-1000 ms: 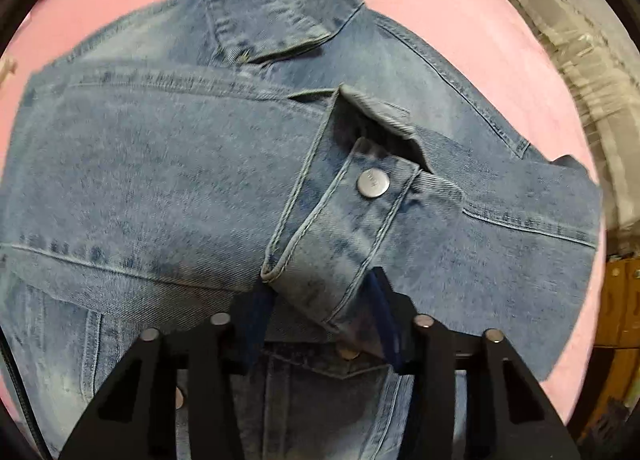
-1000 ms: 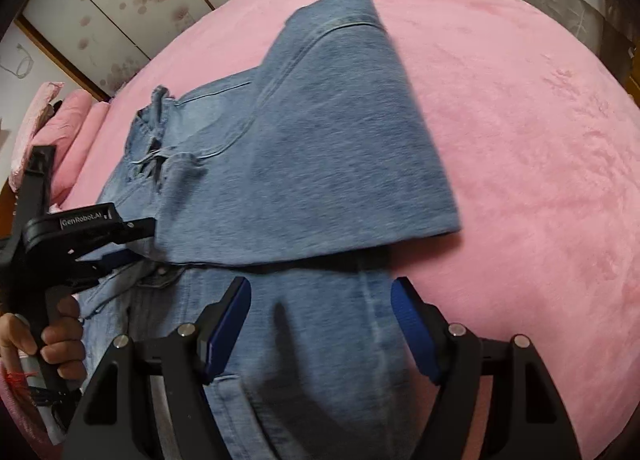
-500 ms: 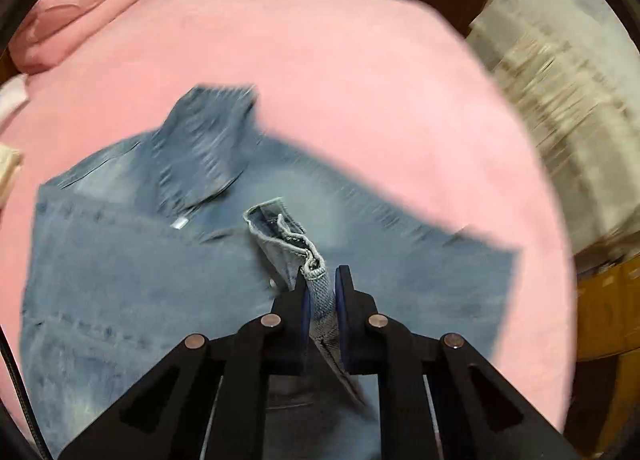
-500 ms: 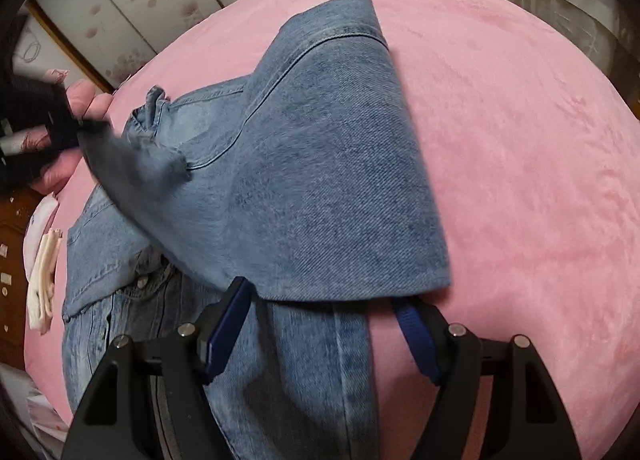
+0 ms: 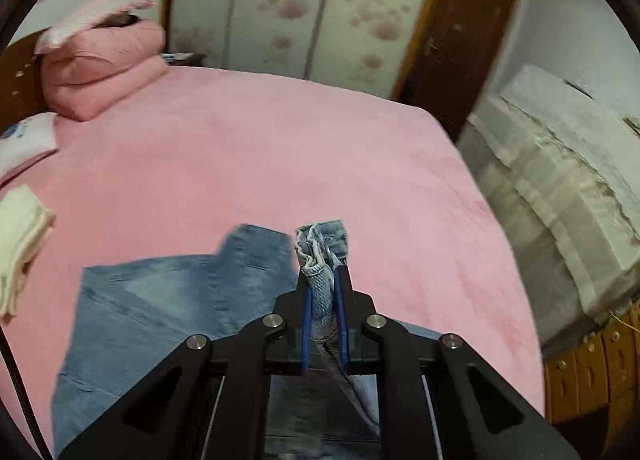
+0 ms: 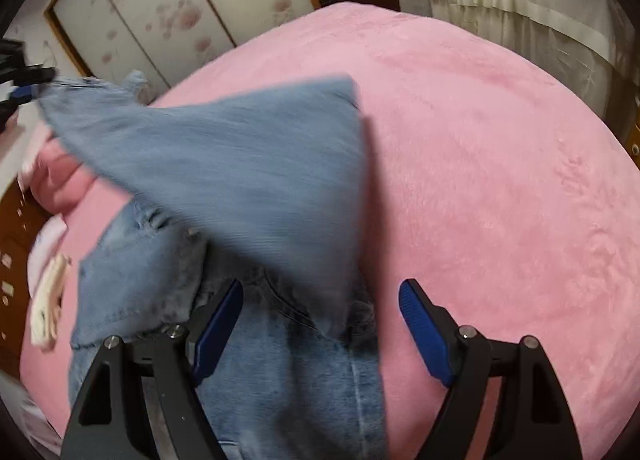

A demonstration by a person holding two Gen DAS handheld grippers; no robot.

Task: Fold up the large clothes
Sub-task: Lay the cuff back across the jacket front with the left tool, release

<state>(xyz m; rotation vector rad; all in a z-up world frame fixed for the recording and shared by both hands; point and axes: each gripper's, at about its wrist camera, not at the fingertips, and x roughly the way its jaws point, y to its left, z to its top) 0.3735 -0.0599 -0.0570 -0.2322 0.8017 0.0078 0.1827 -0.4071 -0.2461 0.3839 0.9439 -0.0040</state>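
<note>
Pink bed (image 6: 500,180) carries denim jacket (image 6: 288,380), body flat, one sleeve (image 6: 240,164) raised. Left tool (image 5: 323,300) clamped on sleeve cuff (image 5: 322,244). Right tool (image 6: 320,324) over jacket, jaws opening, pads clear of cloth.

Blue denim jacket (image 6: 248,340) lies on the pink bed, one sleeve (image 6: 240,164) lifted taut.
</note>
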